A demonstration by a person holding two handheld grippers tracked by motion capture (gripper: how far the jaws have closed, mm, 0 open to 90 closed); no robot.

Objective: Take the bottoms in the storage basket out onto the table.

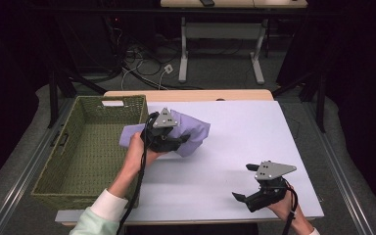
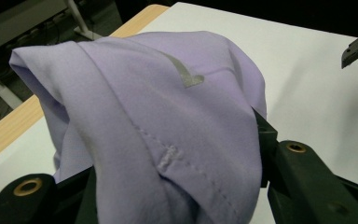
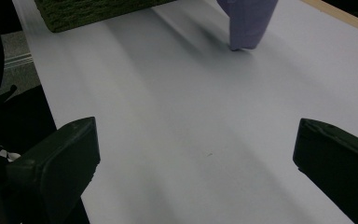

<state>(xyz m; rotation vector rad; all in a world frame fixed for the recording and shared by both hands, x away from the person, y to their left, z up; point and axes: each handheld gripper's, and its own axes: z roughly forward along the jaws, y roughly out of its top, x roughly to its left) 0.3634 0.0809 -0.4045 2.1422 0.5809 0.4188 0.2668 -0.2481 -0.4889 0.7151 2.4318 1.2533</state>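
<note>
A lilac cloth (image 1: pixel 194 129) hangs bunched over the left-middle of the white table (image 1: pixel 254 132), just right of the basket. My left gripper (image 1: pixel 182 141) is shut on it. In the left gripper view the cloth (image 2: pixel 168 107) drapes over and between both black jaws of the left gripper (image 2: pixel 172 191), showing a stitched seam and a small grey mark. My right gripper (image 1: pixel 243 182) stands open near the front right of the table, holding nothing. In the right gripper view its jaws (image 3: pixel 196 158) are spread wide over bare tabletop, and the cloth's lower end (image 3: pixel 247 23) touches the table farther off.
A green woven basket (image 1: pixel 81 105) with a handle slot stands at the table's left end and looks empty; its wall (image 3: pixel 93 9) is seen from the right gripper. Beyond the far wooden table edge (image 1: pixel 186 94) are cables and desk legs on the floor.
</note>
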